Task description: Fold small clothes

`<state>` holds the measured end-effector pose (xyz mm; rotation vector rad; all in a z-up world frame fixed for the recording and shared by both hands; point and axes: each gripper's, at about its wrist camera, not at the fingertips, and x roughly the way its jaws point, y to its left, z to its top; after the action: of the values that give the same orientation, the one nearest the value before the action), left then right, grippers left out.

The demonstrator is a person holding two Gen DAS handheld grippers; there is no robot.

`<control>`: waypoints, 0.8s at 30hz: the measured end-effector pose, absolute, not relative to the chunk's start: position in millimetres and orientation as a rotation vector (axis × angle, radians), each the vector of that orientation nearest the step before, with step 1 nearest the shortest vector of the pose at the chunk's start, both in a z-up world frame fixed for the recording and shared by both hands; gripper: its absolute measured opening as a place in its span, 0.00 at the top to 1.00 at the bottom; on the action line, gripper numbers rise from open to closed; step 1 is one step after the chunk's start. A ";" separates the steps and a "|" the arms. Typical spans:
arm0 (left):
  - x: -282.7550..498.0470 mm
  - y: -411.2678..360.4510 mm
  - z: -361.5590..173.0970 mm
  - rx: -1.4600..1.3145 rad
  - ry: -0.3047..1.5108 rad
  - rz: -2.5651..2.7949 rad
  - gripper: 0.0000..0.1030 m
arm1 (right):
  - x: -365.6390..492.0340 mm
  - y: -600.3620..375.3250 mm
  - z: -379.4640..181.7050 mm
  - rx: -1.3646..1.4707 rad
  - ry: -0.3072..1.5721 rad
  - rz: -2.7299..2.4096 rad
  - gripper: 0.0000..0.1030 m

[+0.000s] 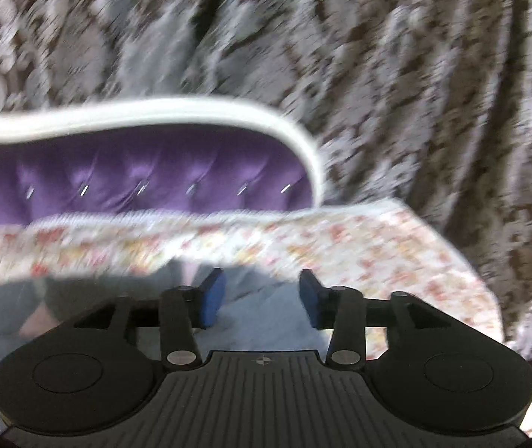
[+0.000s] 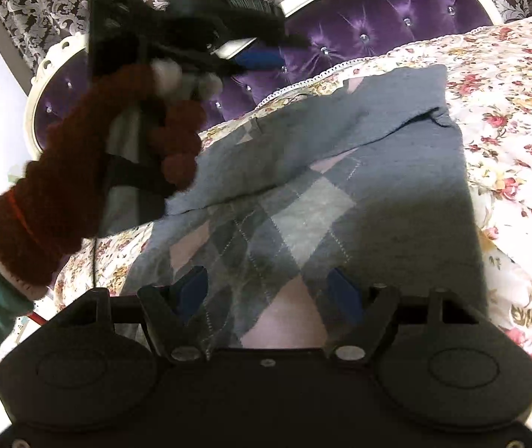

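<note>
While the grey argyle sweater (image 2: 359, 186) is lying spread on the floral bedspread (image 2: 509, 119), with one sleeve folded across its upper part, the right gripper (image 2: 268, 291) is hovering low over its near hem, its jaws standing wide apart with nothing between them. Up and to the left in the right wrist view, the left gripper (image 2: 258, 58) is hanging in the air in front of the purple tufted headboard (image 2: 396, 11), held by a hand in a fuzzy brown glove (image 2: 79, 171). Seen from the left wrist view, which is blurring badly, the left gripper's blue pads (image 1: 213, 296) are standing well apart and gripping nothing, with grey fabric showing below them. Patterned curtains (image 1: 378, 56) are hanging behind the headboard.
</note>
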<state>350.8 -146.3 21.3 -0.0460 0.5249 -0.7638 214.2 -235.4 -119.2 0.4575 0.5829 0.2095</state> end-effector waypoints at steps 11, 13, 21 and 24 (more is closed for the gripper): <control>354.5 -68.2 31.5 0.010 0.469 -0.466 0.40 | 243.6 -245.0 -95.8 0.395 0.521 0.177 0.27; 364.5 -45.0 5.4 0.036 0.544 -0.324 0.40 | 256.1 -253.2 -87.9 0.384 0.489 0.153 0.27; 383.4 26.4 -98.8 0.015 0.775 -0.059 0.36 | 322.1 -249.9 -80.6 0.223 0.475 0.007 0.27; 374.0 35.0 -101.7 -0.007 0.722 -0.066 0.35 | 351.0 -230.6 -87.2 0.138 0.506 -0.055 0.27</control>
<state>374.0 35.0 -101.7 -0.0073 0.7215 -0.0662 351.0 -230.6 -87.2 0.1376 0.5060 -0.0546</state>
